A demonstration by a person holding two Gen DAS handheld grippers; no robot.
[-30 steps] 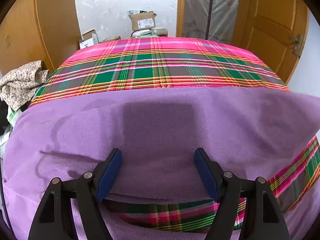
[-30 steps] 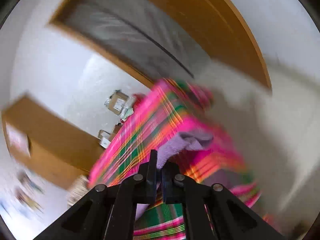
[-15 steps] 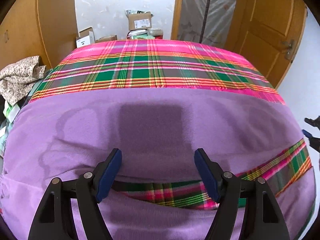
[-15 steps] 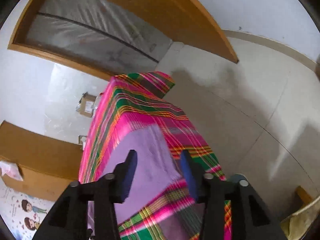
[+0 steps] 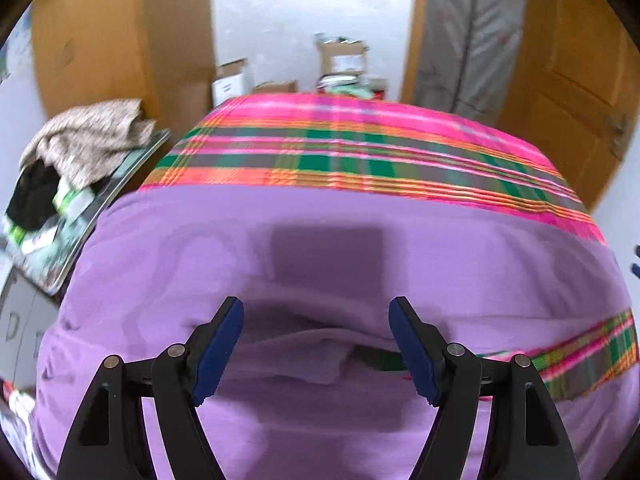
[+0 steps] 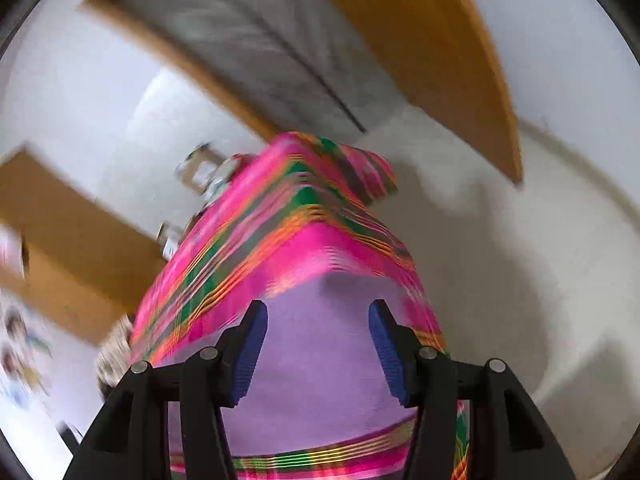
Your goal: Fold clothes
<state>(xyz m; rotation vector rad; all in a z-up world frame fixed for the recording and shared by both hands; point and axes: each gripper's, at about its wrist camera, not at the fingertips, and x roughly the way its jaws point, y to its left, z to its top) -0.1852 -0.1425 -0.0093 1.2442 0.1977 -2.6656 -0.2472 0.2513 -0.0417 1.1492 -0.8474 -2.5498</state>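
On the bench (image 5: 360,152), over its pink-and-green plaid cloth (image 5: 400,168), the purple garment (image 5: 440,248) lies spread wide and mostly flat, covering the near half and leaving the far plaid band bare. That looks like a piece laid out so a clean fold can be set, and it makes sense of both tools hanging above it with nothing in them. Down by the near edge a fold of the purple is humped up over a slot of plaid, and the left gripper (image 5: 316,344) hovers right over that hump, fingers (image 5: 218,344) wide apart, the ridge lying between them but below, no pad pressing on it. My guess is that this raised lip is the next thing to be picked up. Over at the garment's right end, the right gripper (image 6: 318,344) has just been opening its jaws, and here they stand fully spread, blue fingers (image 6: 248,348) either side of flat purple cloth (image 6: 320,360), nothing caught between them. The purple runs away from those fingers to a corner near the bench's end, with a plaid stripe showing across it closer in. Whether the fingertips brush the fabric I can't tell; both views are smeared. Outward now: a heap of patterned clothes (image 5: 88,140) waits off the bench's left side, cardboard boxes (image 5: 340,60) sit against the far wall, wooden doors (image 5: 568,92) on the right.
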